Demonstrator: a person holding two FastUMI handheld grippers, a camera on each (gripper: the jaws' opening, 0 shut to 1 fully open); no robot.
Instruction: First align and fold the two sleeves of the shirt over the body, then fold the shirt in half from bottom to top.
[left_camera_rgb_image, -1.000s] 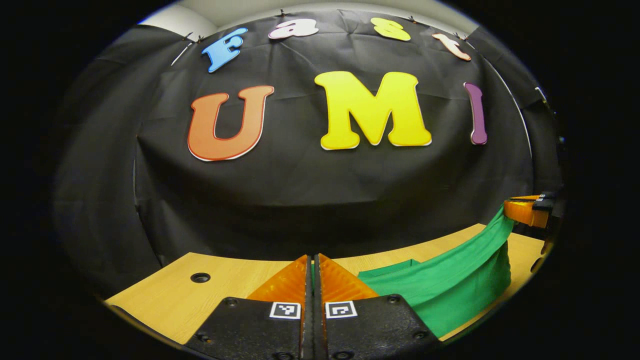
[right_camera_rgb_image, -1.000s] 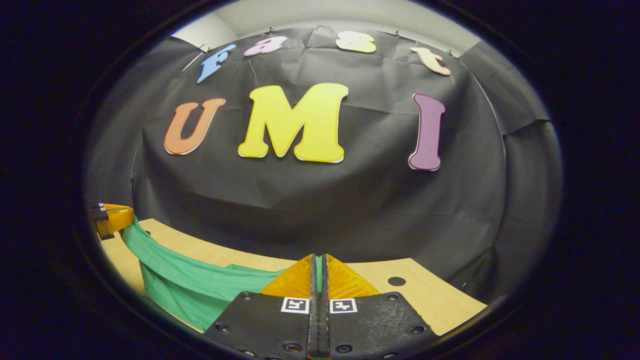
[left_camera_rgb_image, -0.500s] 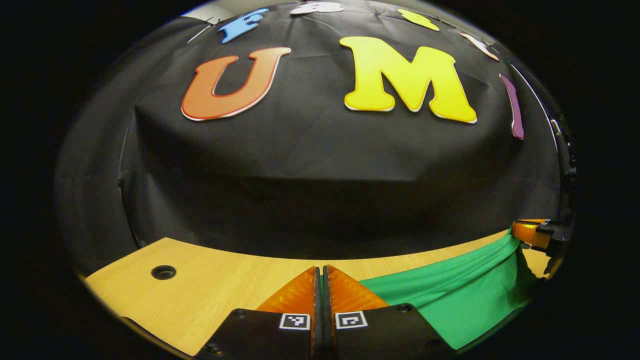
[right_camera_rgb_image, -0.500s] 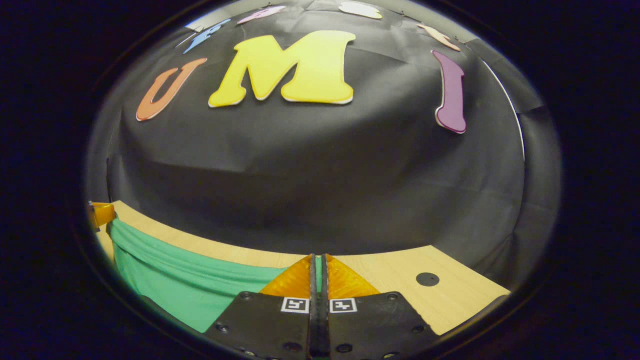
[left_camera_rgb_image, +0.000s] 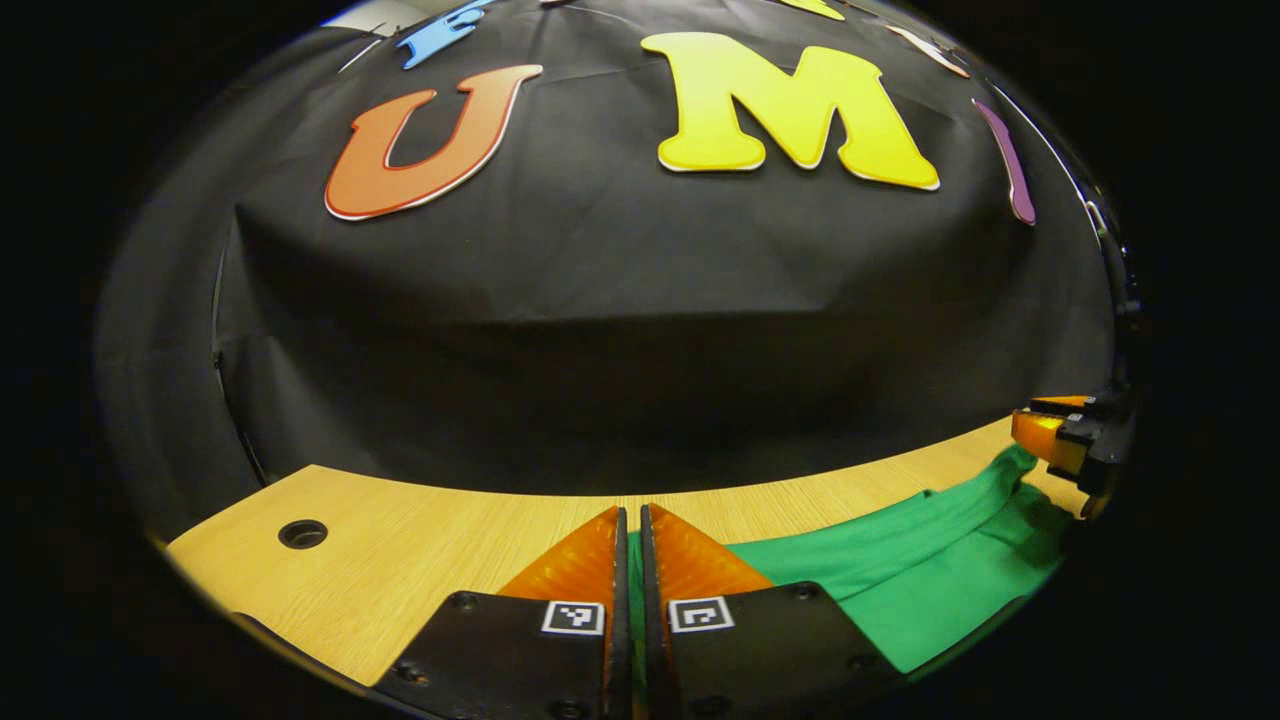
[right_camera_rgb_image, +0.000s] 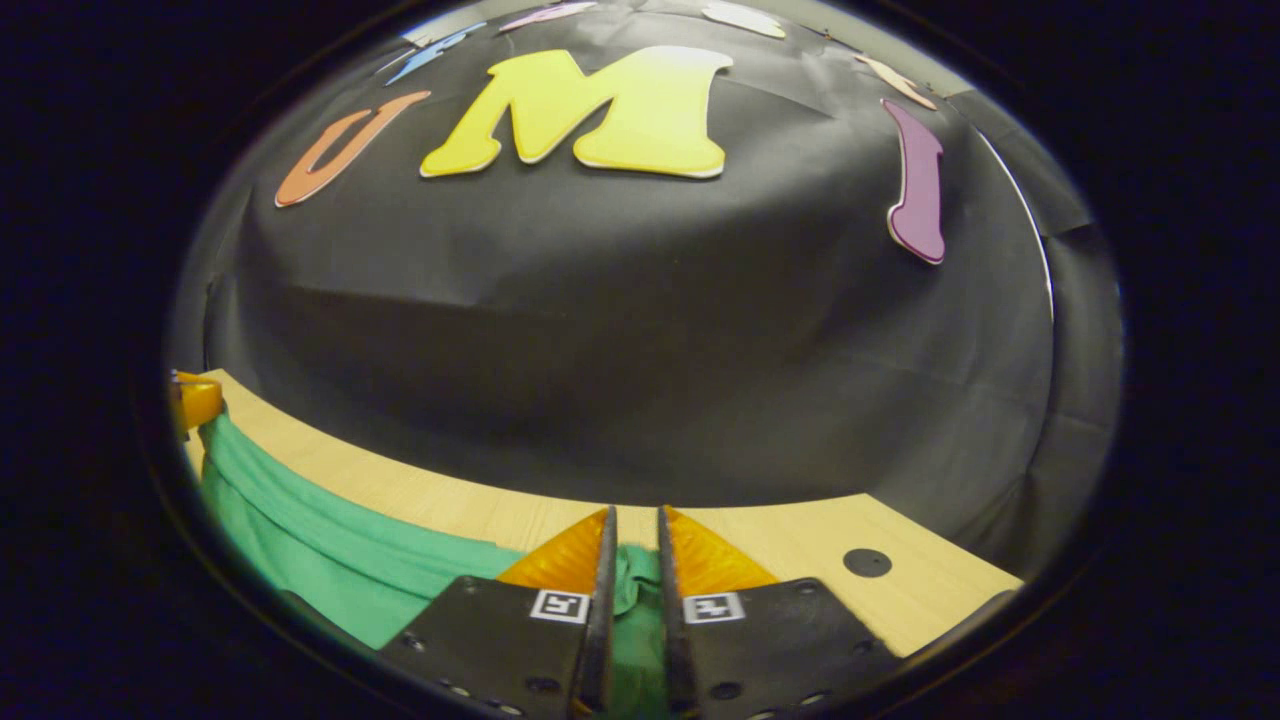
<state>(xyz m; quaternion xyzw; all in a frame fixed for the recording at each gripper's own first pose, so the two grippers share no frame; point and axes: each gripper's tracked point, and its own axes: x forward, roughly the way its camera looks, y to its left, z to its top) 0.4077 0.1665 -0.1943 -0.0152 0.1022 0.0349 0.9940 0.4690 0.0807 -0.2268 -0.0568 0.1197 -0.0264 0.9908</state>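
We see the green shirt (left_camera_rgb_image: 900, 585) lying low on the desk (left_camera_rgb_image: 430, 530), its near part cut off at the view's edge. The left gripper (left_camera_rgb_image: 630, 530) has a narrow gap with cloth in it; whether it clamps, we cannot tell. The right gripper (right_camera_rgb_image: 632, 545) stands slightly apart, cloth loose between its fingers. A hole (right_camera_rgb_image: 866, 562) marks the desk nearby.

Right claw (right_camera_rgb_image: 632, 545) slightly parted, green shirt (right_camera_rgb_image: 330, 540) bunched between its fingers, on wooden table (right_camera_rgb_image: 800, 545).
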